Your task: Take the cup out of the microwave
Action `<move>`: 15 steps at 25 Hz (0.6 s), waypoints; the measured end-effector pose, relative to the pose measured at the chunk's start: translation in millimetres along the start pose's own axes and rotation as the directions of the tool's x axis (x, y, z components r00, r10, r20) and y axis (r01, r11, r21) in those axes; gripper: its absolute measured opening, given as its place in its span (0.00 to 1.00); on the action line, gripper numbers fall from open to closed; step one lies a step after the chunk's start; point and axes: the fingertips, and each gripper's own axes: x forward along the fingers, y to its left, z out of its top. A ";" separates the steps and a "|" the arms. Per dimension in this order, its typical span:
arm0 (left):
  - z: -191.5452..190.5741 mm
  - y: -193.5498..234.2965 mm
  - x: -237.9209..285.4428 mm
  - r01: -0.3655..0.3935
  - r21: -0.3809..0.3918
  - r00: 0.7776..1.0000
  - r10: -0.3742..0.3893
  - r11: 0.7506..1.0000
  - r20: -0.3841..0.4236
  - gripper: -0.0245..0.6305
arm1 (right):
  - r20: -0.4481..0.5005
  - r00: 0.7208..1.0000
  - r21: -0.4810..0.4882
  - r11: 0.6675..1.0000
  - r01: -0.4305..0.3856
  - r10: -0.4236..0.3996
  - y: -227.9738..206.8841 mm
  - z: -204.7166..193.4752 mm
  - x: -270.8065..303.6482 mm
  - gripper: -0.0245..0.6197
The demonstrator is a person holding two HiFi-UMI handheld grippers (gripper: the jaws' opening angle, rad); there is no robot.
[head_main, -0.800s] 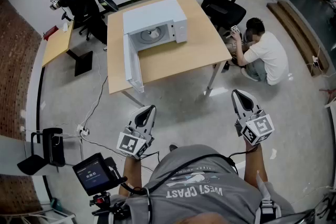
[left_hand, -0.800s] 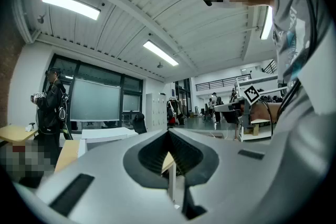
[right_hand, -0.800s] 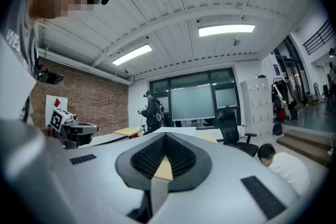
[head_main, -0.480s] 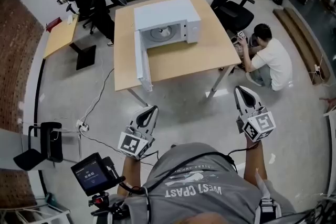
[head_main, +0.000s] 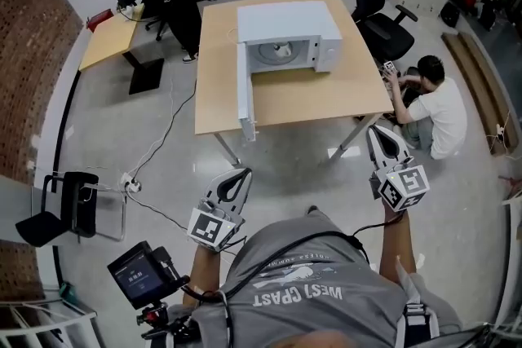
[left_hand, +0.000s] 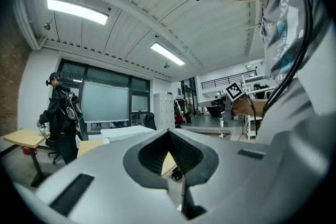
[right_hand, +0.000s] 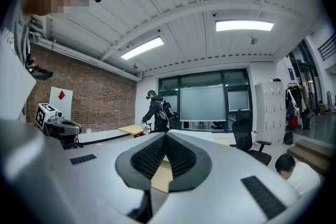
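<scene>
Left tool [head_main: 243,172]: I'm holding it clenched, empty.
Right tool [head_main: 377,129]: clenched, empty.
Pale cup [head_main: 283,52]: sitting inside white boxy microwave [head_main: 285,19] on wooden counter [head_main: 220,94].

Light wooden worktop [head_main: 285,106] on pale metal legs, standing on grey floor [head_main: 122,118]. Carries a white microwave [head_main: 285,16] toward the far edge, with its door [head_main: 244,90] swung wide open and reaching about as far as the near edge. On the floor to the left, a thin cable [head_main: 163,134] trailing away.
</scene>
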 end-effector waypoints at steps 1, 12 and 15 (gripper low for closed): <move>-1.8 3.1 -2.0 -0.008 0.000 1.000 0.008 1.000 -0.009 0.10 | -0.001 1.000 -0.004 1.000 -0.008 0.008 1.1 0.8 7.8 0.06; 0.6 53.3 -16.8 -0.171 -0.008 0.985 0.171 0.985 -0.020 0.10 | -0.038 0.994 -0.003 0.995 -0.100 0.100 -7.0 -13.4 127.6 0.06; -8.8 71.7 -9.9 -0.216 -0.002 0.974 0.215 0.976 -0.071 0.10 | -0.067 0.991 -0.011 0.993 -0.119 0.118 -21.0 -25.7 175.8 0.06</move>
